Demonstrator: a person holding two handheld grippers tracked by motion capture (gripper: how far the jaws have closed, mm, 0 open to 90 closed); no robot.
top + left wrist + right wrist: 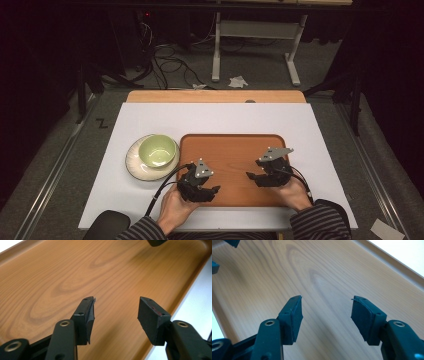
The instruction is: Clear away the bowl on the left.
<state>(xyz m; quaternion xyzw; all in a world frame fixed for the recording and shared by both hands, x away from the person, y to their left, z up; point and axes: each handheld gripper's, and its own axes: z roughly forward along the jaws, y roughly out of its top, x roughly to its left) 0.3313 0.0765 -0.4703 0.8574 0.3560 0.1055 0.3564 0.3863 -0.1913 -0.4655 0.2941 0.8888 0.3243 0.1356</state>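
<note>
High cam overhead facing fwd, claw cams close, sharing tray [235,150]

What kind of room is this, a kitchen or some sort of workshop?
Probably a lab or recording setup, not a kitchen. A person holds a left gripper and right gripper over a wooden tray on a white-covered table, with loose cables on the floor behind.

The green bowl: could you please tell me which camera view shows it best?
The high view shows it best: the green bowl sits whole on a white plate, left of the wooden tray. The left gripper view and right gripper view look at the tray's wood between open jaws, so they tell nothing about the bowl.
</note>
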